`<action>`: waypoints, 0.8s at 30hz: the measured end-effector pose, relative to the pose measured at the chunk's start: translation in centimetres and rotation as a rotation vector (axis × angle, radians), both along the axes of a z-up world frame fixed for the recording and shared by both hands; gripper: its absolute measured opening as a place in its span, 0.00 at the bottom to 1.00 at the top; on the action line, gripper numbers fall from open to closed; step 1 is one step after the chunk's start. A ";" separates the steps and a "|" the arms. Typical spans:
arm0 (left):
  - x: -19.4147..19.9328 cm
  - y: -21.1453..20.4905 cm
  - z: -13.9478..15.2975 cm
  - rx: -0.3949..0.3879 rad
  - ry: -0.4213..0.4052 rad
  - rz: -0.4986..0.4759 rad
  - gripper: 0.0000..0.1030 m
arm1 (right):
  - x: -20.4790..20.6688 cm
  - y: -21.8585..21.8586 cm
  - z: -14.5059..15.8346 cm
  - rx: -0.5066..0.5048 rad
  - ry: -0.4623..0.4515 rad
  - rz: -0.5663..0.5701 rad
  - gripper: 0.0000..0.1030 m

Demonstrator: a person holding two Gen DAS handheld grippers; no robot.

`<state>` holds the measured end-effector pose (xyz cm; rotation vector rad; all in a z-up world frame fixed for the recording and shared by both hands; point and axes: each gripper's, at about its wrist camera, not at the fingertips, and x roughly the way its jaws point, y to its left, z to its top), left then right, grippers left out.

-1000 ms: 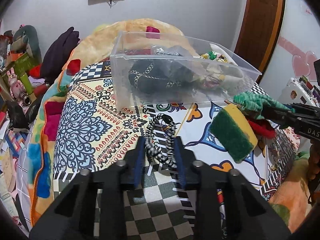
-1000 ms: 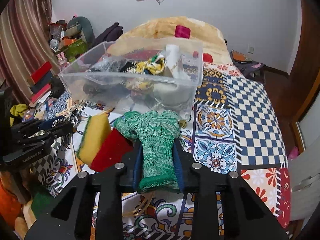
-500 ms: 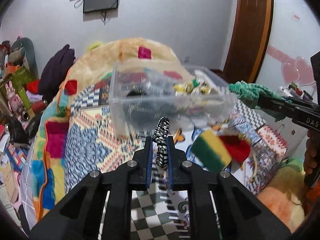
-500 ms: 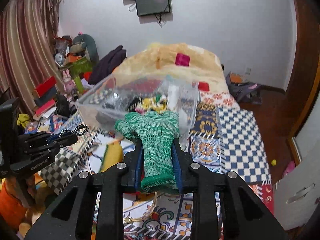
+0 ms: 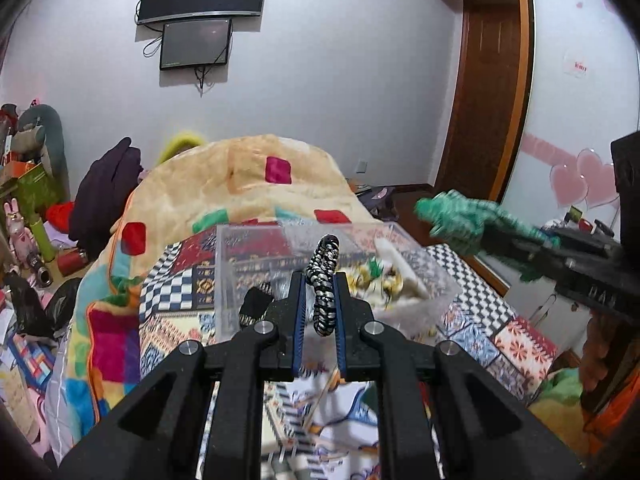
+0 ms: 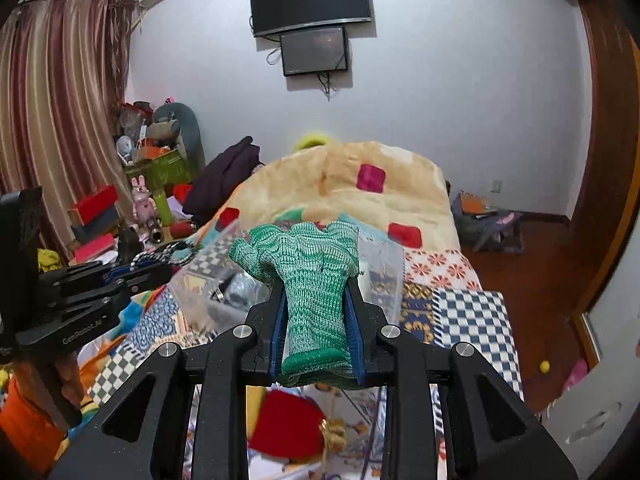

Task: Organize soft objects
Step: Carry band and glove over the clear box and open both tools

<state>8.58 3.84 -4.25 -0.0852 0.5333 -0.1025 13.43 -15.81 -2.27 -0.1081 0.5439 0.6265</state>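
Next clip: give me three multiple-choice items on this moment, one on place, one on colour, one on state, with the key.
1. Where is the clear bin?
A. on the bed
B. on the floor
C. on a shelf

2. What colour is the glove?
A. red
B. green
C. white

3. How is the left tool?
A. open, empty
B. shut on the hair tie
C. out of view

Key: A, patterned bedding lies under the bin; B, green knit fills the right tool; B, both pads press the black-and-white band.
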 end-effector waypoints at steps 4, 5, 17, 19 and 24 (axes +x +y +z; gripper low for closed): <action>1.8 0.0 0.2 -0.006 0.002 0.010 0.12 | 0.6 1.8 -0.3 -0.017 -0.007 0.022 0.23; 2.2 0.0 0.2 -0.010 0.004 0.013 0.12 | 0.8 2.2 -0.4 -0.020 -0.005 0.024 0.24; 7.0 0.1 -2.1 -0.005 0.084 0.026 0.12 | 5.1 4.5 -2.5 -0.055 0.055 -0.018 0.24; 7.7 0.0 -2.8 0.013 0.103 0.032 0.12 | 5.8 4.6 -3.2 -0.067 0.071 -0.035 0.24; 9.1 -0.1 -4.7 0.038 0.154 0.038 0.12 | 7.7 5.1 -4.9 -0.103 0.133 -0.057 0.24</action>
